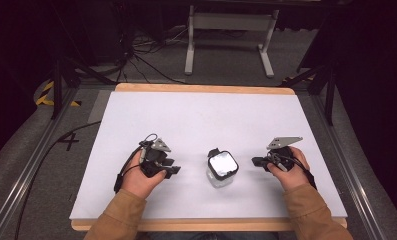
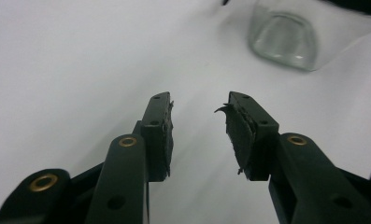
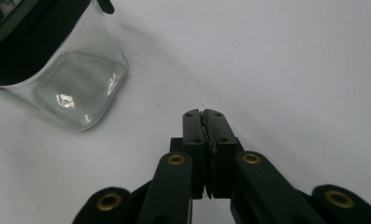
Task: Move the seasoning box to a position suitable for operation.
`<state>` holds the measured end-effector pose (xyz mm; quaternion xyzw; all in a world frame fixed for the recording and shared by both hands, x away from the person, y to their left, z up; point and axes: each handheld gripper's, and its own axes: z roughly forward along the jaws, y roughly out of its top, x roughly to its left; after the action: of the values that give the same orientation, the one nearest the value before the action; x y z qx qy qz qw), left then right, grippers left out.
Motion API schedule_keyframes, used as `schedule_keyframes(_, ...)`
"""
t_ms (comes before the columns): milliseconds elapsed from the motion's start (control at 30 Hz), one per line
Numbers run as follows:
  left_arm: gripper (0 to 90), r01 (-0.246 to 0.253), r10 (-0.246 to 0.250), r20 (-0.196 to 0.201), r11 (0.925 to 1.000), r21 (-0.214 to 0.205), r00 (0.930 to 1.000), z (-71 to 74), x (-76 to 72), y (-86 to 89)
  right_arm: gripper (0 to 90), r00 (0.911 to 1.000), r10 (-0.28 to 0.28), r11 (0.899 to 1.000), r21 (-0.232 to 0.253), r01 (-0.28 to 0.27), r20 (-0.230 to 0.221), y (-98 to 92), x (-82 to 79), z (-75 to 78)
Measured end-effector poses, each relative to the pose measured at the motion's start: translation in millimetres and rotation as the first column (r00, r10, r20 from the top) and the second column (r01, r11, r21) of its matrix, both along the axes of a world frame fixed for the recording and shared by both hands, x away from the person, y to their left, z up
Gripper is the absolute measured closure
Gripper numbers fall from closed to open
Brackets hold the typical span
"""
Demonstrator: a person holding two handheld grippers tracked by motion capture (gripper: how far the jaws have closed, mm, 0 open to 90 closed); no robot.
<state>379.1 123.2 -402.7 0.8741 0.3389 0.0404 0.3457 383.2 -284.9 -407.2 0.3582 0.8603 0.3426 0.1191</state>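
A clear square glass jar [image 1: 222,170] with a black-rimmed lid stands upright on the white table top [image 1: 201,120], between my two hands. My left gripper [image 1: 174,171] lies to its left, jaws pointing at it and open with nothing between them [image 2: 199,105]; the jar's glass base [image 2: 283,39] shows ahead at the upper right of the left gripper view. My right gripper [image 1: 255,161] rests right of the jar, apart from it, with its jaws pressed together and empty [image 3: 204,113]. The jar [image 3: 75,84] sits at the upper left of the right gripper view.
The white top lies on a wooden board [image 1: 206,88] framed by metal rails [image 1: 31,165]. Beyond the far edge are a white stand [image 1: 231,30] and cables [image 1: 136,50] on the floor. A cable [image 1: 41,165] trails off the left side.
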Motion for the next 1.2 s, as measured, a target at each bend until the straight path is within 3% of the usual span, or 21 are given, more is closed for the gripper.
schedule_keyframes(267, 58.8, 0.018, -0.018, 0.004, 0.9997, 0.015, 0.9998, 0.4, 2.6, 5.8, 88.2, 1.0, -0.008, 1.0, 0.004, 0.008, 0.0, -6.8, -0.4, 1.7)
schedule_keyframes(433, 57.3, 0.02, -0.02, 0.014, 0.9997, 0.015, 0.9997, 1.1, 1.5, 5.1, 88.3, 0.9996, -0.01, 1.0, 0.001, 0.01, 0.025, -3.8, -0.9, 1.1)
schedule_keyframes(533, 56.6, 0.024, -0.024, 0.017, 0.9996, 0.012, 0.9996, 1.9, 0.2, 4.1, 88.7, 0.9996, -0.01, 0.999, 0.037, 0.009, 0.027, 0.9, -1.3, 0.0)
schedule_keyframes(567, 56.4, 0.028, -0.028, 0.021, 0.9995, 0.016, 0.9994, 2.3, -0.2, 3.9, 88.7, 0.9996, -0.002, 0.999, 0.05, 0.0, 0.029, 4.0, -1.6, -0.9)
schedule_keyframes(700, 55.2, 0.04, -0.041, 0.037, 0.9991, 0.014, 0.9985, 1.8, -3.4, 0.4, 88.6, 0.9965, 0.071, 0.997, 0.036, -0.073, 0.045, 28.6, -4.5, -6.0)
schedule_keyframes(867, 54.6, 0.045, -0.045, 0.041, 0.999, 0.005, 0.9981, 0.5, -5.7, -1.6, 88.3, 0.9914, 0.122, 0.992, 0.027, -0.123, 0.047, 47.8, -7.2, -8.6)
schedule_keyframes(1100, 54.6, 0.051, -0.051, 0.029, 0.9987, 0.007, 0.9982, -1.2, -5.5, -3.6, 89.2, 0.9899, 0.136, 0.991, 0.001, -0.136, 0.041, 54.2, -13.4, -8.1)
schedule_keyframes(1200, 54.6, 0.051, -0.051, 0.034, 0.9987, -0.001, 0.9981, -1.7, -4.5, -4.4, 89.2, 0.9883, 0.152, 0.988, -0.005, -0.152, 0.015, 53.7, -15.4, -9.4)
